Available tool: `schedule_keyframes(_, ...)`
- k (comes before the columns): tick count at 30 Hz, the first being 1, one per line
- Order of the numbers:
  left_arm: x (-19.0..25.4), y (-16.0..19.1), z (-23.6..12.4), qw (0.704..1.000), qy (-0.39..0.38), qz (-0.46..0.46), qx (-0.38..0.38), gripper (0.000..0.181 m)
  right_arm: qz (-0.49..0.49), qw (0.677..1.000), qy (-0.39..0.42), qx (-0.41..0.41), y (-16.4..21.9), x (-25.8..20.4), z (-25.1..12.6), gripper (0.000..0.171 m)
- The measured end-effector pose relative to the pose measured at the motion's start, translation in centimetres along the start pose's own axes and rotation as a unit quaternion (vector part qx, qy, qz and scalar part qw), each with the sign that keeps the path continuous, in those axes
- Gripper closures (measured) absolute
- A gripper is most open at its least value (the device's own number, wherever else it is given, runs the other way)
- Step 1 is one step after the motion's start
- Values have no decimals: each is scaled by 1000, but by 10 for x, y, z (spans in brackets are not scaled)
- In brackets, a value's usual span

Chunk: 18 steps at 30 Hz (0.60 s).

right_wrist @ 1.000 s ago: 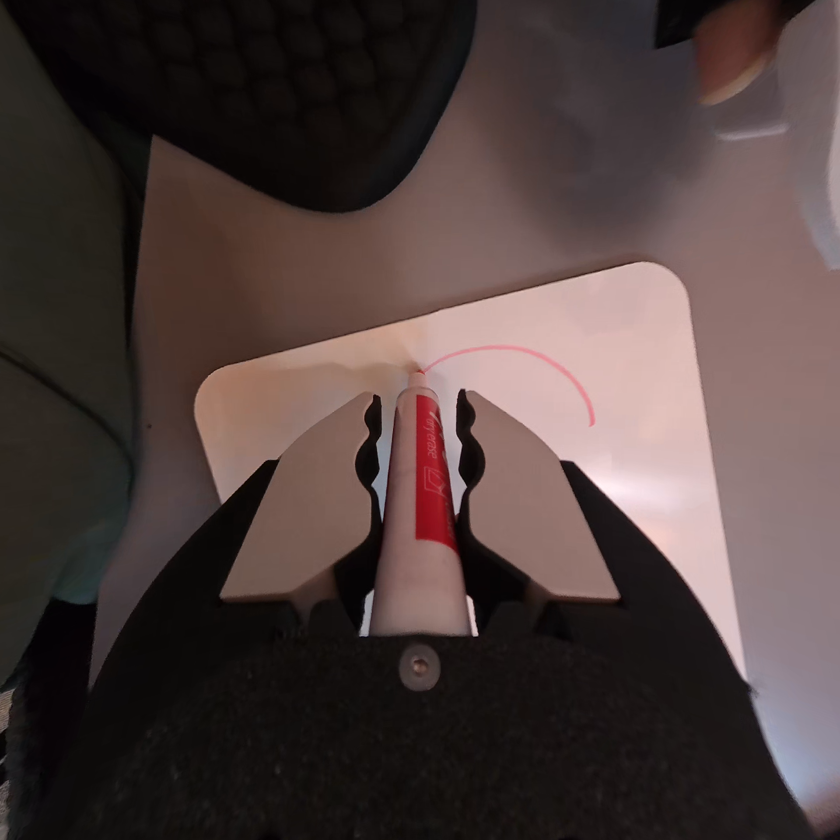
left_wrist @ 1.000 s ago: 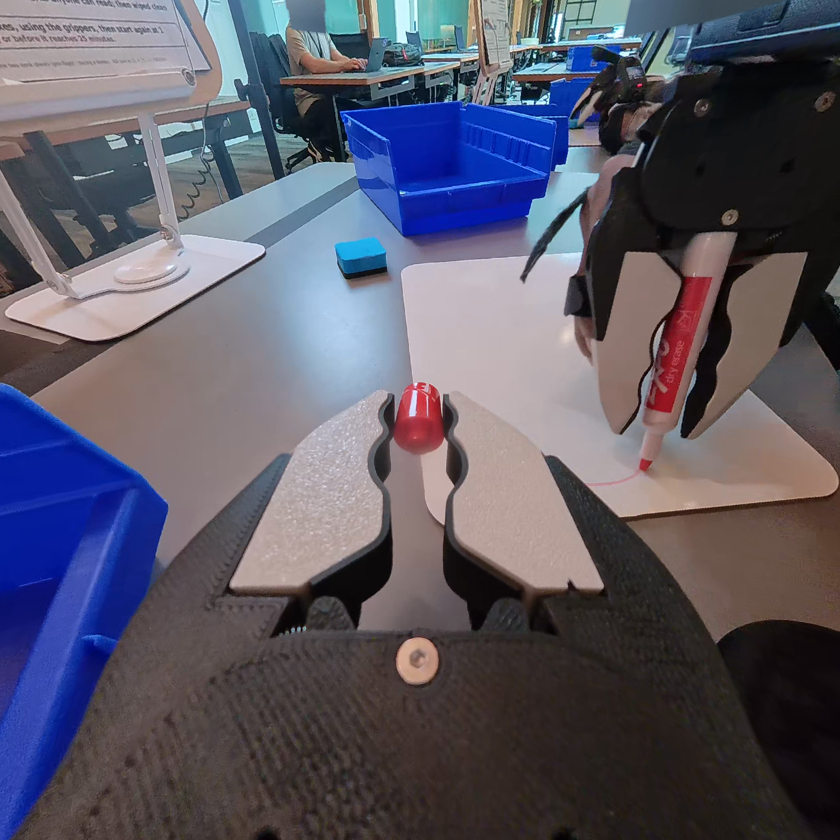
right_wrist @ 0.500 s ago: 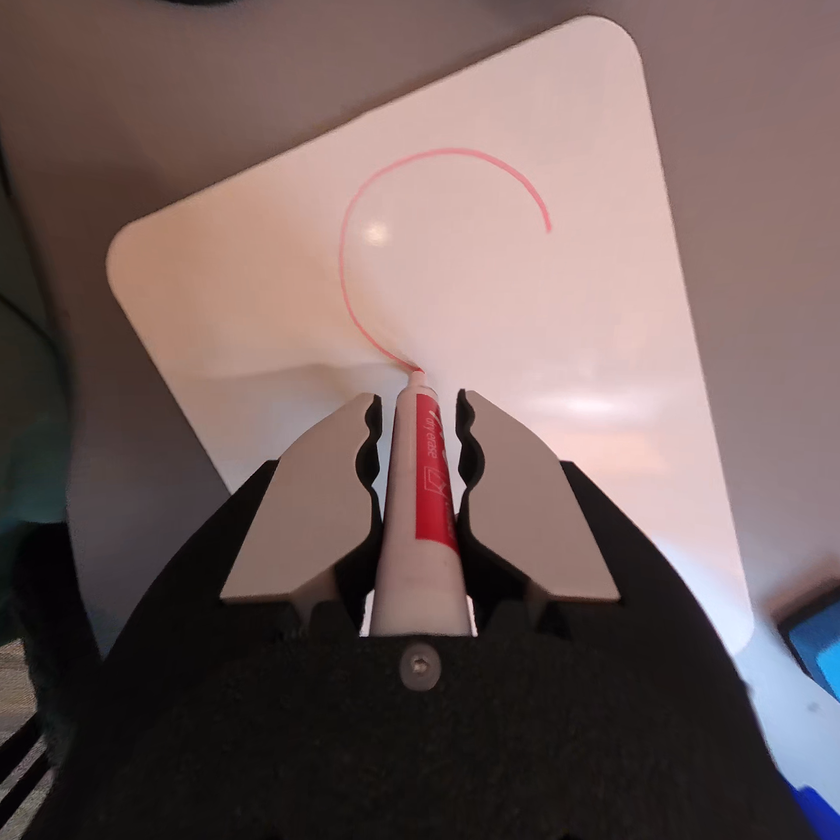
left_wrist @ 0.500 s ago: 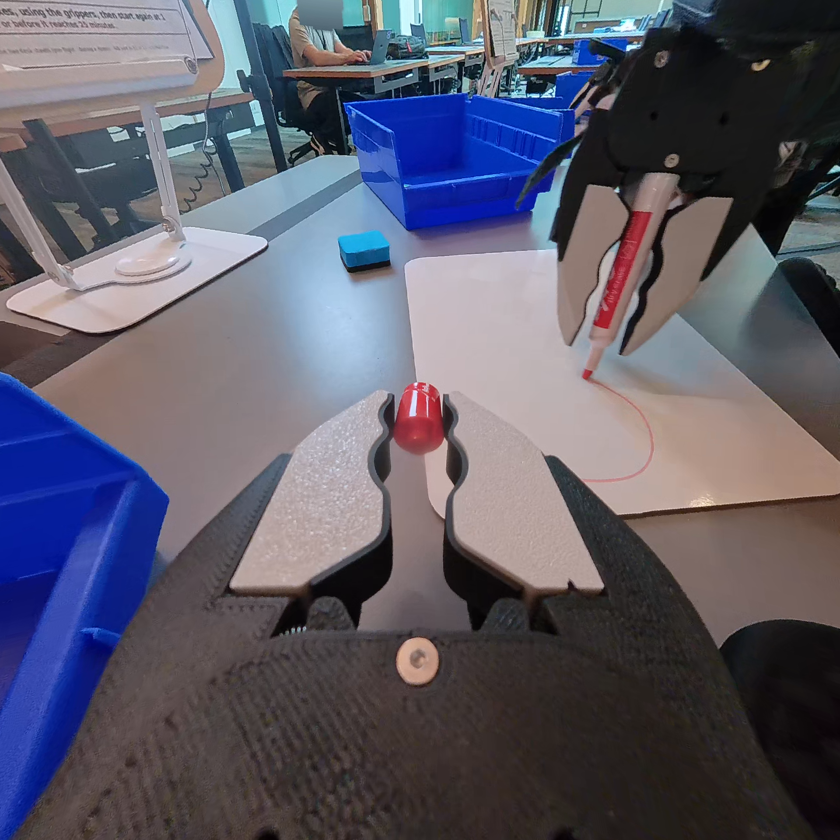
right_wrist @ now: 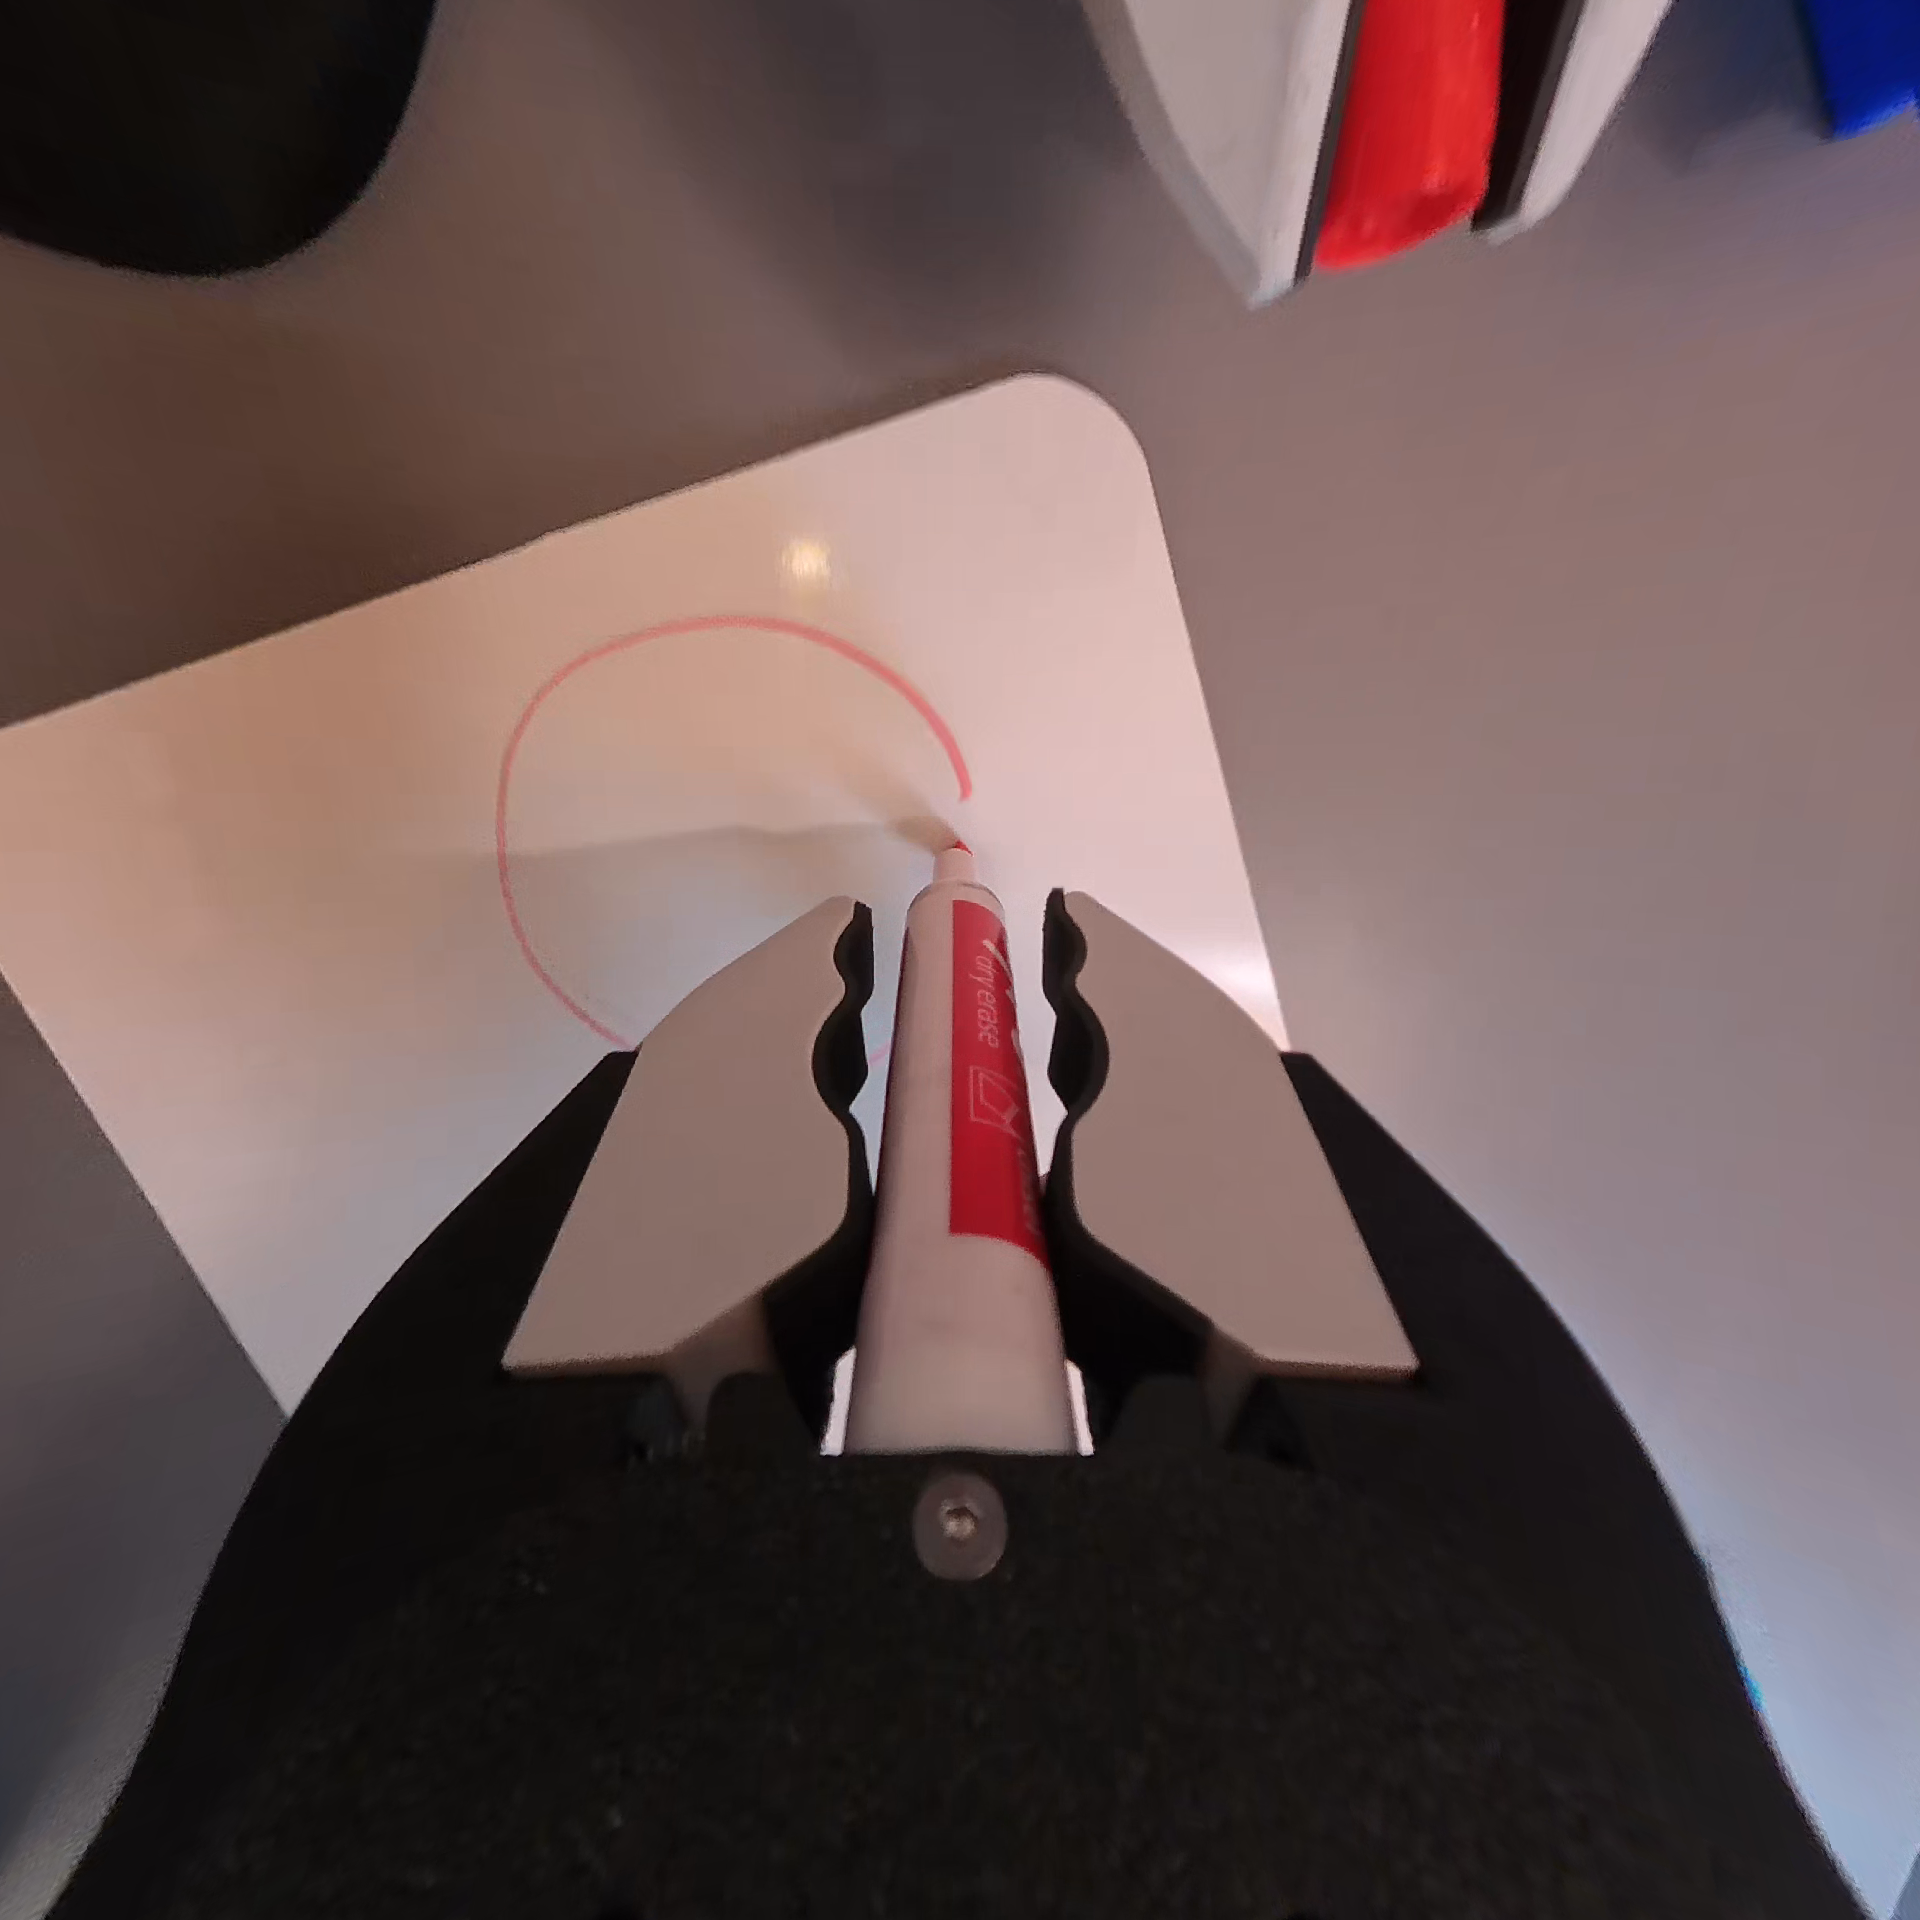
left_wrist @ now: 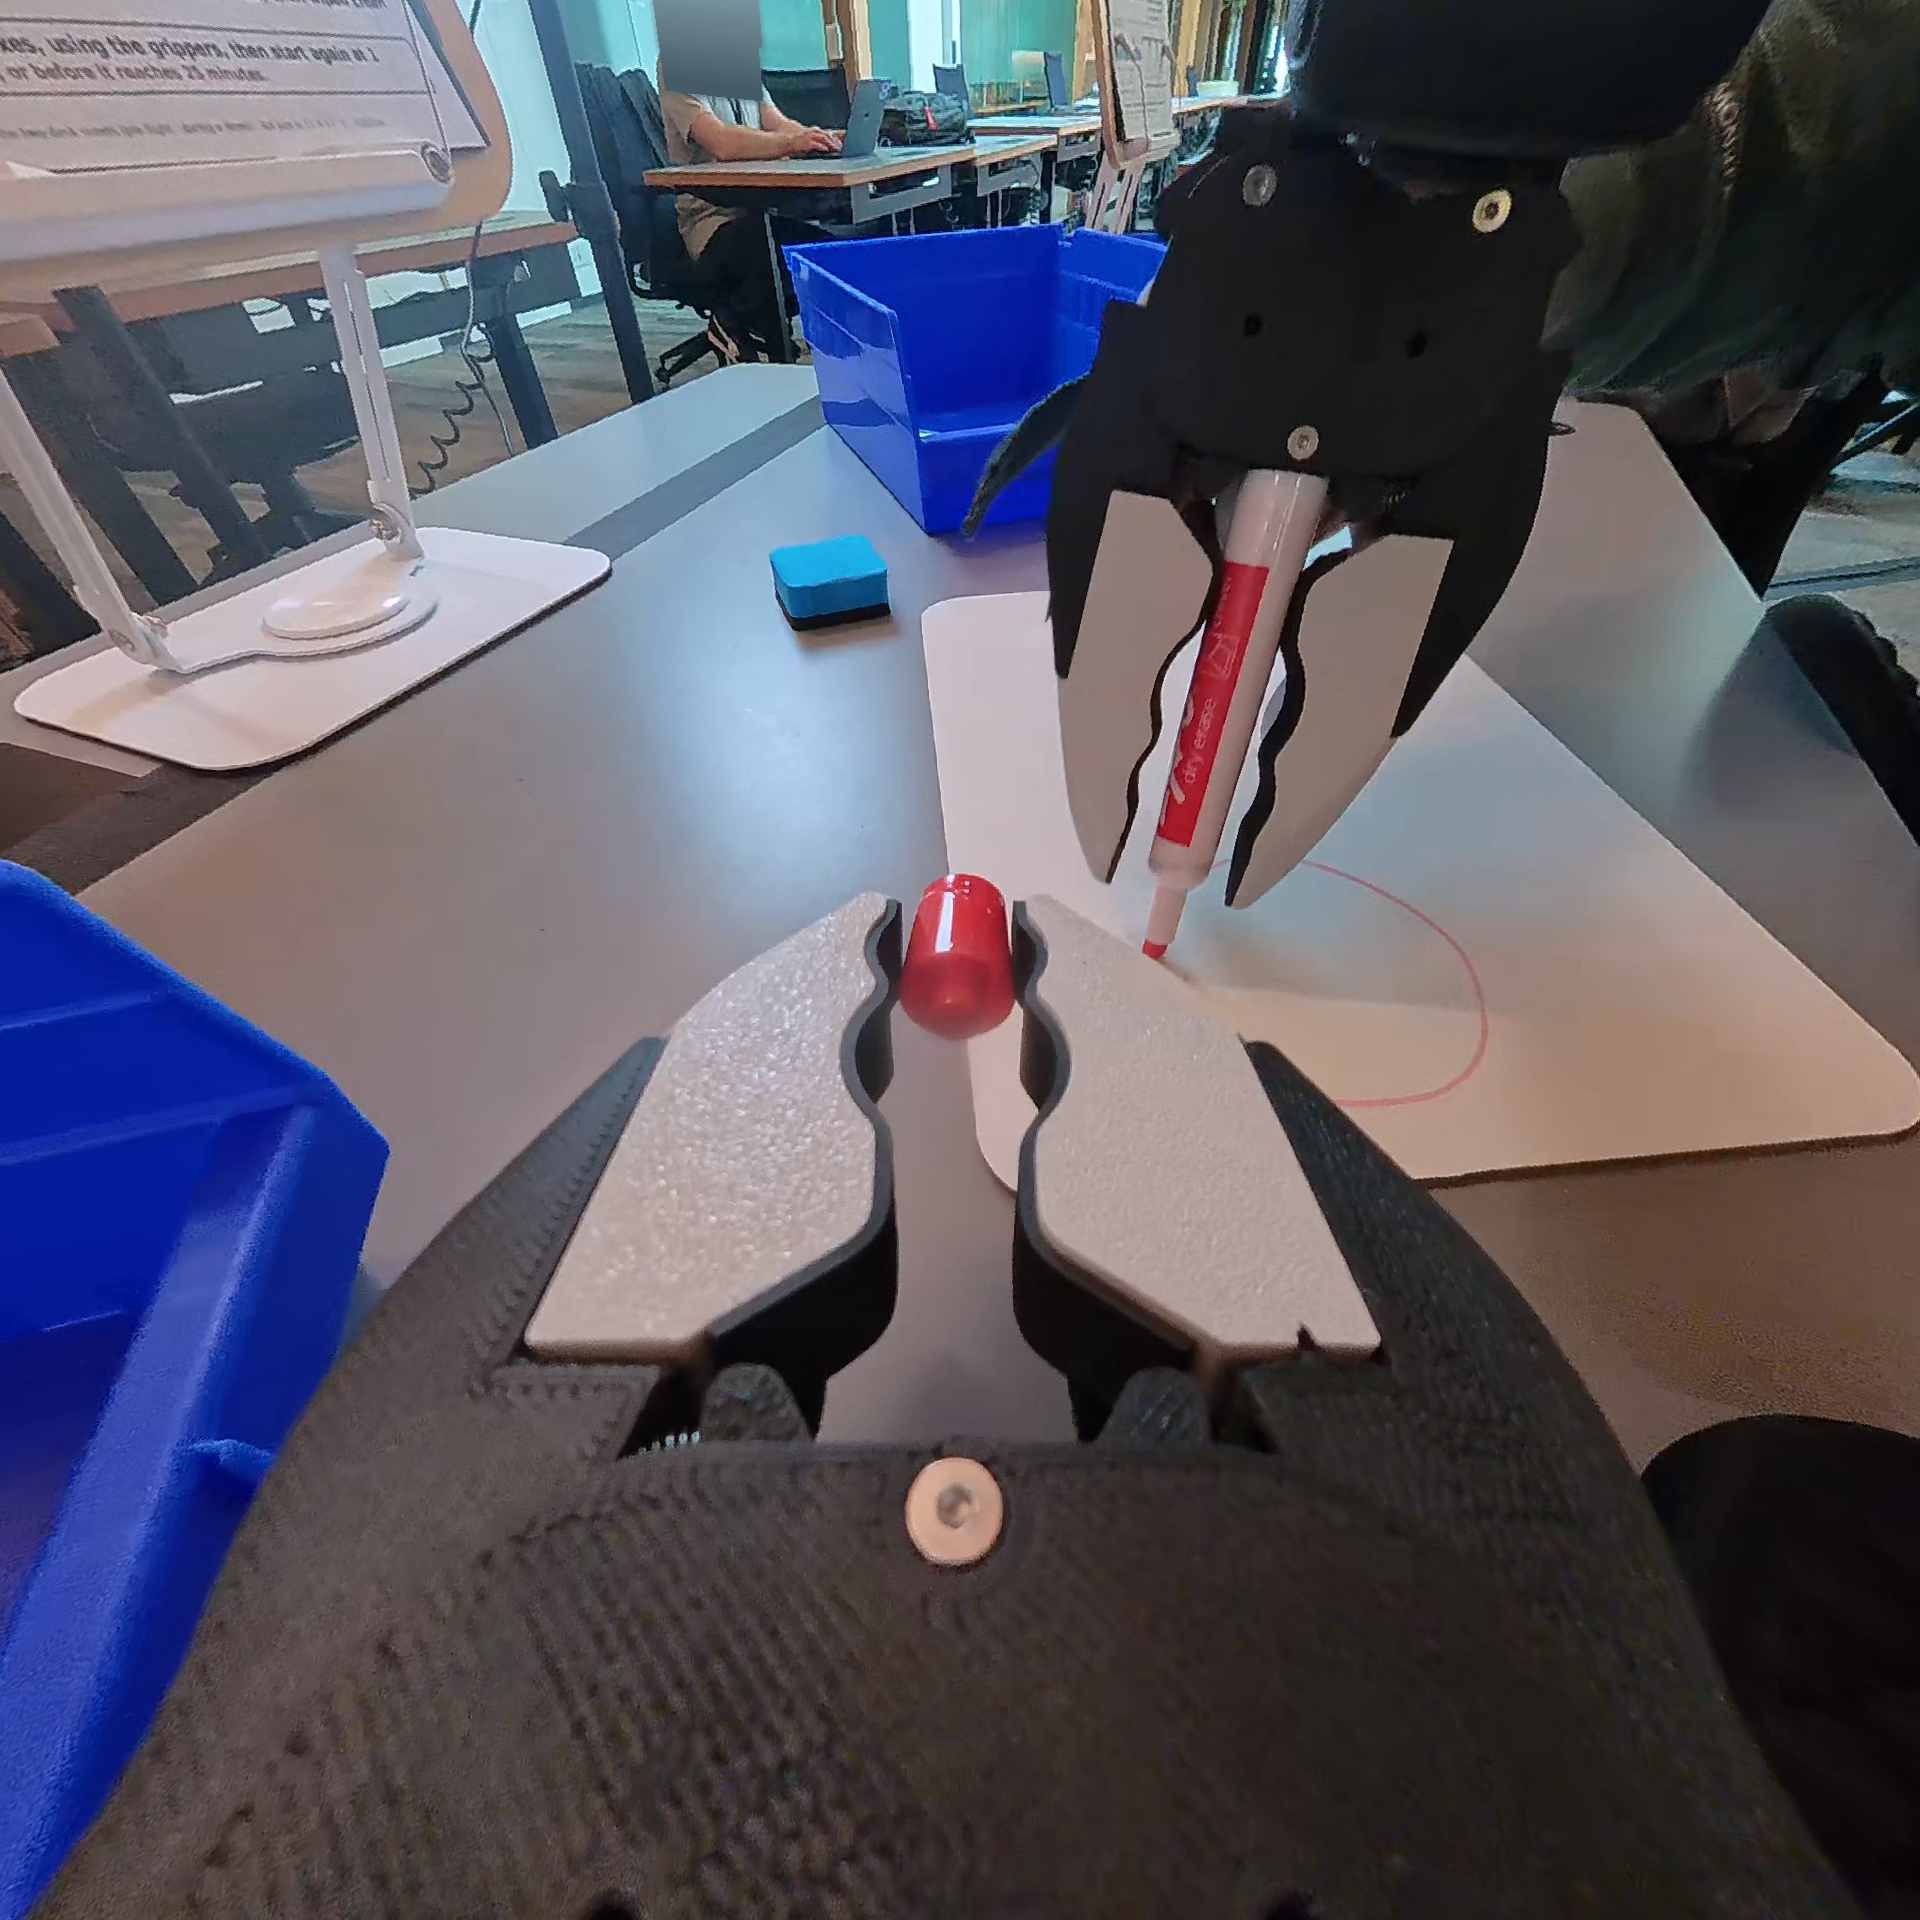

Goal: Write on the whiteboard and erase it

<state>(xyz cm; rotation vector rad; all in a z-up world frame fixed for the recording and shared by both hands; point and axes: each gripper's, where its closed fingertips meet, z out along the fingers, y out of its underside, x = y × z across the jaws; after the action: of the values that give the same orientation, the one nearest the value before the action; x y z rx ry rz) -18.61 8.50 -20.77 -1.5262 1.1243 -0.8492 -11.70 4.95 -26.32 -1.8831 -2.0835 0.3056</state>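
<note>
On the whiteboard (right_wrist: 312, 935), a red circle (right_wrist: 520, 831) is nearly closed by the marker (right_wrist: 961, 1091) clamped in the right gripper (right_wrist: 961, 914); the left gripper (left_wrist: 956, 935) is clamped on the cap (left_wrist: 956, 971). Closing the gap is judged next.

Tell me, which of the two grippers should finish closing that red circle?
Right. The right gripper already grips the marker, whose tip sits on the whiteboard just short of the circle's open end. The left gripper is busy holding the red cap.
</note>
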Motion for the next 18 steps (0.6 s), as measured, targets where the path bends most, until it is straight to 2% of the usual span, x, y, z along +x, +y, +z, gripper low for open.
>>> schedule_keyframes(4, 0, 0, 0, 1000, 0, 0, 0, 161, -14, 1000, -9, 14, -15, -1, 5, 138)
schedule_keyframes(7, -1, 0, -1, 1000, -1, -1, 1, 161, -5, 999, -7, 33, -15, 1, -5, 138)
schedule_keyframes(12, -2, 2, 0, 1000, 0, -6, 0, 161, 40, 998, 18, 43, 16, 12, -28, 138)
schedule_keyframes(18, -2, 4, 1, 1000, -1, -9, -3, 161, 68, 997, 24, 37, 45, 9, -33, 138)
